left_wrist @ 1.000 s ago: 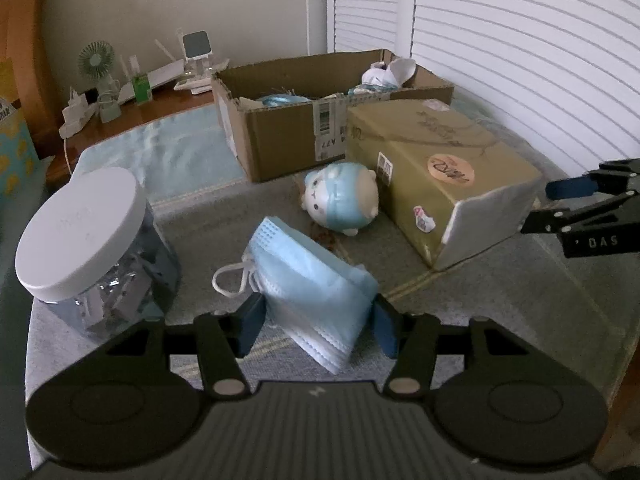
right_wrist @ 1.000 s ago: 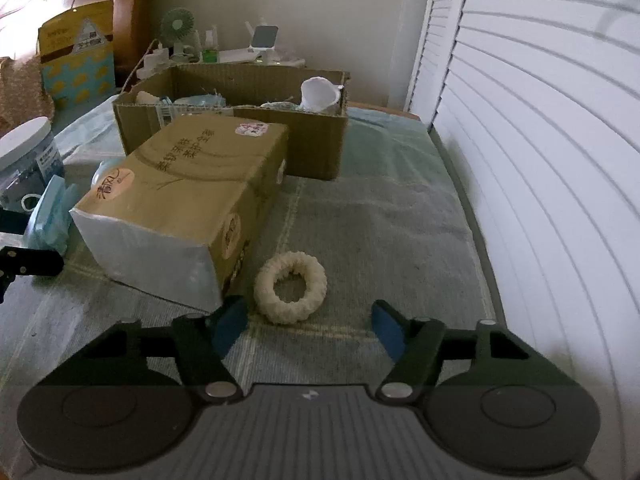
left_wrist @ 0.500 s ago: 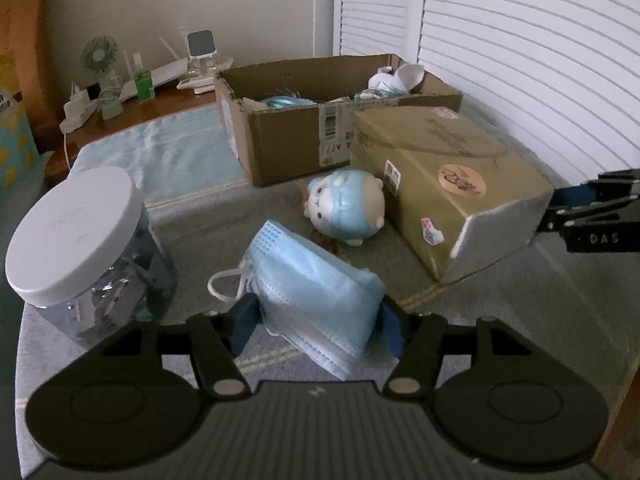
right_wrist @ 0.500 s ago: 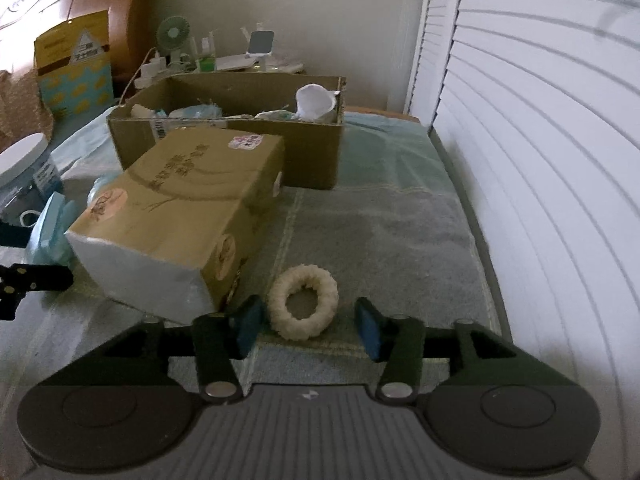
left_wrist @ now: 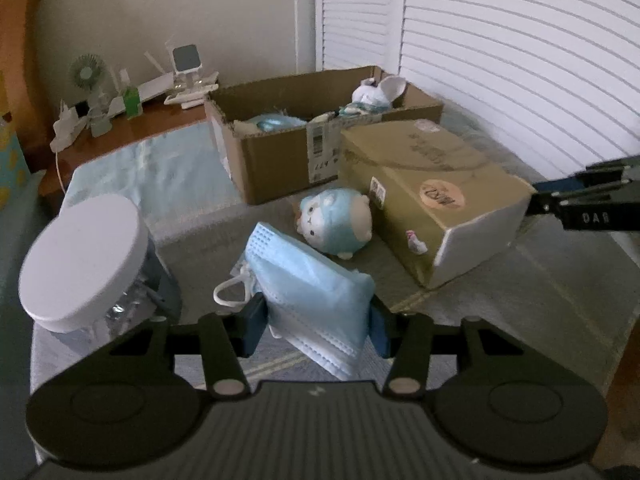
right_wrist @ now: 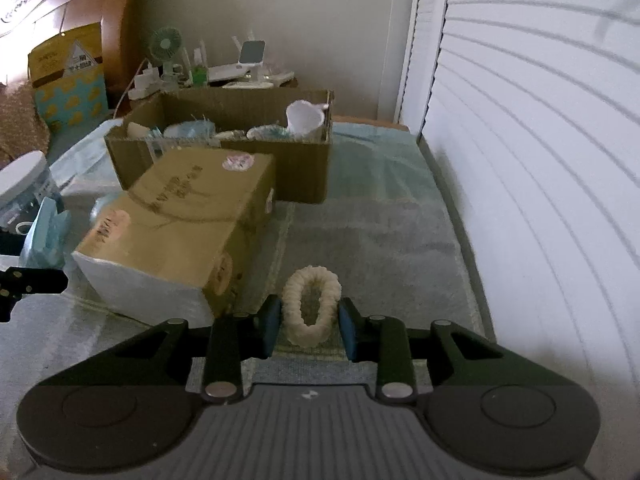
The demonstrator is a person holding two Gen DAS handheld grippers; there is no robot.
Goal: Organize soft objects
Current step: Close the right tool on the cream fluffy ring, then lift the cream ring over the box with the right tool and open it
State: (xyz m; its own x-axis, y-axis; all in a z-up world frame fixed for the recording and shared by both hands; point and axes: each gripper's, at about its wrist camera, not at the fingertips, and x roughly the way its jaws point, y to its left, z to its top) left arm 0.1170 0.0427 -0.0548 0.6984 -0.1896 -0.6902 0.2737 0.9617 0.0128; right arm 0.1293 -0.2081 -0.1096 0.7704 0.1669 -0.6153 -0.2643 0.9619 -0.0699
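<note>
Two grippers are each closed on something soft, their jaws having just been closing. The left gripper (left_wrist: pixel 318 322) squeezes a folded stack of blue face masks (left_wrist: pixel 308 280) between its blue pads, the stack standing on edge on the grey blanket (left_wrist: pixel 500 292). The right gripper (right_wrist: pixel 307 326) pinches a cream scrunchie (right_wrist: pixel 311 306), pressed from a ring into a narrow oval, low over the same blanket. Left of the masks stands a clear jar with a white lid (left_wrist: pixel 84 256). Just beyond the masks lies a small blue and cream plush toy (left_wrist: pixel 336 222), close beside a tan paper-wrapped package (left_wrist: pixel 432 196) with white ends. Behind both sits an open cardboard box (left_wrist: pixel 280 160), already holding pale blue items and a white cup (right_wrist: pixel 304 120). Farthest back, a wooden shelf (left_wrist: pixel 100 144) against the wall carries a little green fan (left_wrist: pixel 86 74) and other small clutter, and white louvred doors (left_wrist: pixel 500 52) fill the right side.
</note>
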